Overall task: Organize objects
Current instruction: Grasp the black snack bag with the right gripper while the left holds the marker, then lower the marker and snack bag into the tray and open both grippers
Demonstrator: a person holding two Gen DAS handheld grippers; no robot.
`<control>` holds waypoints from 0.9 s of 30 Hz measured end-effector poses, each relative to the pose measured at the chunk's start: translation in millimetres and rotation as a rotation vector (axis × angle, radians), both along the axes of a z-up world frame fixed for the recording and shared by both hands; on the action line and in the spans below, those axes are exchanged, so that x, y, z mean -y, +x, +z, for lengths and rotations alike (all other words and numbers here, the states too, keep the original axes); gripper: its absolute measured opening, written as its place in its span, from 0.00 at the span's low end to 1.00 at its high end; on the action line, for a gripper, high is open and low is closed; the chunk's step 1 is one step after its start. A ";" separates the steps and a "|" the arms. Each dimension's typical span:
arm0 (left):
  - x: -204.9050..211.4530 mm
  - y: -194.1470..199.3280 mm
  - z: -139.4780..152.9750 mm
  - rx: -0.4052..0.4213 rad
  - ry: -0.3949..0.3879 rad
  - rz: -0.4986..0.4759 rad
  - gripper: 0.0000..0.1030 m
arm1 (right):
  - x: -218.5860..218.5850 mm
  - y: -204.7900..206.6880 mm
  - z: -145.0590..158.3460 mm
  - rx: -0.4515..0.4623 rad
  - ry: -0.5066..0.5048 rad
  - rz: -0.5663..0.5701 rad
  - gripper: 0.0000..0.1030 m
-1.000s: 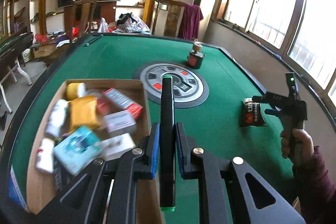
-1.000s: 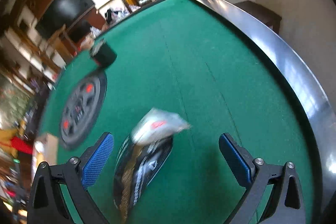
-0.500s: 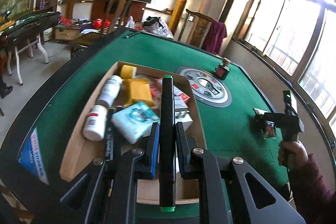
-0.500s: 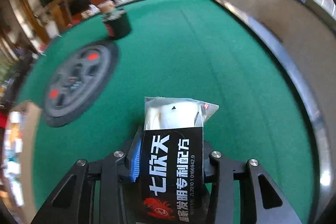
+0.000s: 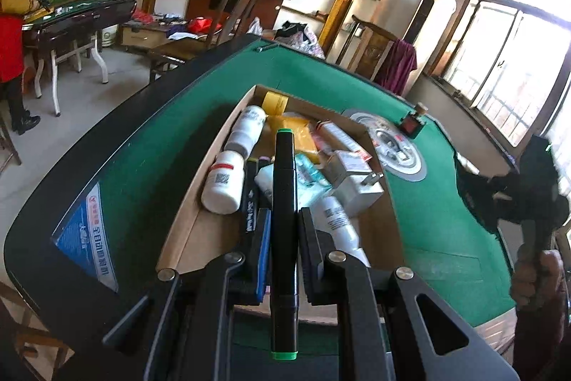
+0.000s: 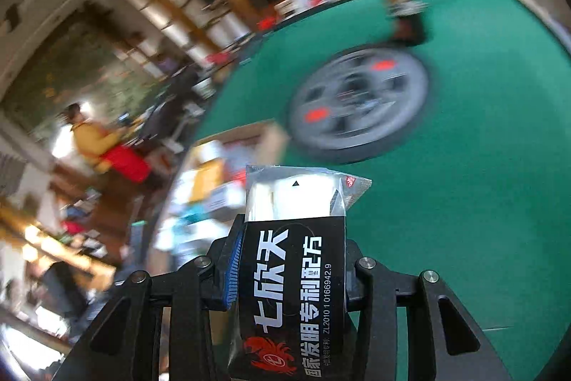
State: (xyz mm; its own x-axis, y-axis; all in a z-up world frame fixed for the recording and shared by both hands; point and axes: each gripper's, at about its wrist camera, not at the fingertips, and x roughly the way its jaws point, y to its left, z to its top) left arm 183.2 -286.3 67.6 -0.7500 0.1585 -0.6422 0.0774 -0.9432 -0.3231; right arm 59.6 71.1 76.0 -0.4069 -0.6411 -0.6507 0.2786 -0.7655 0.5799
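Observation:
My left gripper [image 5: 283,231] is shut on a black marker [image 5: 283,195] with green end caps and holds it above the near end of an open cardboard box [image 5: 185,216]. The box holds white bottles [image 5: 225,181], a yellow packet and small cartons. My right gripper [image 6: 291,259] is shut on a black packet [image 6: 292,295] with white Chinese print and a clear top, lifted above the green table [image 6: 464,202]. In the left wrist view the right gripper [image 5: 528,188] is a dark shape at the right, held by a hand. The box [image 6: 214,181] shows blurred in the right wrist view.
A round grey control panel [image 5: 396,149] sits at the table's centre, also in the right wrist view [image 6: 357,99]. A small dark bottle [image 5: 414,122] stands beyond it. The table has a black raised rim [image 5: 53,202]. Chairs and another table stand behind.
My left gripper has drawn back over the box's near end with the marker. My right gripper has lifted the packet and swung left toward the box.

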 end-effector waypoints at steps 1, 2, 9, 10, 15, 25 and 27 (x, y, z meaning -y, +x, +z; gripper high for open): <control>0.3 -1.7 -1.8 0.007 0.001 0.000 0.14 | 15.4 1.7 1.2 0.009 -0.014 0.033 0.43; 0.3 -4.1 -4.3 0.022 -0.002 0.003 0.14 | 27.7 3.3 1.8 0.017 -0.025 0.063 0.43; -6.3 -12.9 -19.6 0.061 0.019 -0.021 0.14 | 128.9 30.1 -7.6 0.055 -0.025 0.272 0.43; -7.8 -13.7 -21.1 0.064 0.021 -0.026 0.14 | 139.7 29.6 -12.0 0.065 -0.020 0.290 0.43; -21.5 -16.2 -27.6 0.073 0.016 -0.064 0.14 | 169.7 26.0 -34.3 0.086 0.049 0.302 0.44; -31.5 -27.4 -35.7 0.075 -0.023 -0.046 0.14 | 192.6 -3.4 -45.5 0.083 0.166 0.222 0.44; -29.1 -27.2 -38.1 0.078 -0.014 -0.040 0.16 | 196.6 -7.2 -45.0 0.077 0.184 0.207 0.44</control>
State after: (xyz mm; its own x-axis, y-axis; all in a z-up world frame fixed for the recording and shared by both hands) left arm 156.0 -257.2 29.5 -0.6906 0.1779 -0.7010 0.0644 -0.9503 -0.3046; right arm 52.4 -125.5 31.1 -0.2240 -0.5734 -0.7881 0.4007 -0.7913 0.4618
